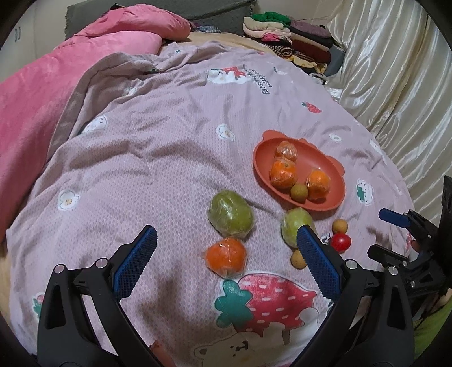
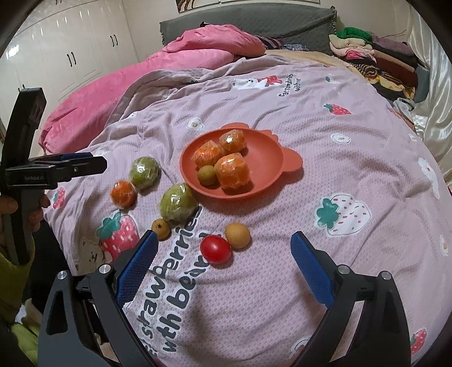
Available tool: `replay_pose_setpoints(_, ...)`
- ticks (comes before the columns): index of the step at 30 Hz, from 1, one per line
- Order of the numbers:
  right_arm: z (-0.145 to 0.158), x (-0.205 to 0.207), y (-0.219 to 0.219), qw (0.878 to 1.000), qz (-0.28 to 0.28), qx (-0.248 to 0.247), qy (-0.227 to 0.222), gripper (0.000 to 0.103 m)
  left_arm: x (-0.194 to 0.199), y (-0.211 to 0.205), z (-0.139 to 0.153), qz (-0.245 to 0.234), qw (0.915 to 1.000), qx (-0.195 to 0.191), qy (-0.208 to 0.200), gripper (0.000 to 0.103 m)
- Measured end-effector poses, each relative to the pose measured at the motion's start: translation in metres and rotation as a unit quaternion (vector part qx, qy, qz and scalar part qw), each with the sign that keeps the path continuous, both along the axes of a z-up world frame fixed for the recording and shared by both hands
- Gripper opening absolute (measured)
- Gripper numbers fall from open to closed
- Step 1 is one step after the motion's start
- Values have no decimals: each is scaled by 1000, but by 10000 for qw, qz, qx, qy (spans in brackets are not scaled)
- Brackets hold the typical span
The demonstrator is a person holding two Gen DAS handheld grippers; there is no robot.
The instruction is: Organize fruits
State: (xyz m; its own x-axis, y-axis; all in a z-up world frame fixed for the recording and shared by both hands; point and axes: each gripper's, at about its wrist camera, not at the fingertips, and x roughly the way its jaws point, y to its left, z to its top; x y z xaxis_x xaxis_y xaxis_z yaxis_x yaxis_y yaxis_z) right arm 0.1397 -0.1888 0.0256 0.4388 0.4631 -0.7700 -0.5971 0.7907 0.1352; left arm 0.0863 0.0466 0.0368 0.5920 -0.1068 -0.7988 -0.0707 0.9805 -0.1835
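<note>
An orange-red plate (image 1: 334, 169) (image 2: 265, 158) with ears lies on the lilac bedspread and holds three wrapped oranges (image 2: 232, 171) and a small green-brown fruit (image 2: 206, 175). Loose on the spread are two wrapped green fruits (image 1: 230, 213) (image 1: 292, 223), a wrapped orange (image 1: 226, 256), a red tomato (image 2: 215, 249) and two small yellow-brown fruits (image 2: 238, 235) (image 2: 160, 225). My left gripper (image 1: 226, 230) is open above the near green fruit and the loose orange. My right gripper (image 2: 223, 235) is open over the tomato, and nothing is held.
A pink duvet (image 1: 42, 93) is heaped on the bed's left. Folded clothes (image 1: 285, 36) are stacked at the far right by a cream curtain (image 1: 395, 84). White wardrobe doors (image 2: 70, 53) and a grey headboard (image 2: 254, 22) lie beyond.
</note>
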Motion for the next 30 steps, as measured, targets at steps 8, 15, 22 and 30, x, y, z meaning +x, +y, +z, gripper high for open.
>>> replay_pose_setpoints(8,-7,-4,3,10000,55,-19,78,94,-5,-6,-8,-63,9999,65,83,93)
replay_pose_setpoints(15,-13,-6,5,9998,74,-31,159,94,-8,-10,-16,-109,9998,67,162,93)
replay_pose_setpoints(22,-21,-8,8,9996,109,-33,250,94,-10,-13,-26,-161,9996,53,247,93)
replay_pose_setpoints(30,-31,-8,10,9992,135,2,383,86,-10,-8,-35,-87,9995,19,310,93)
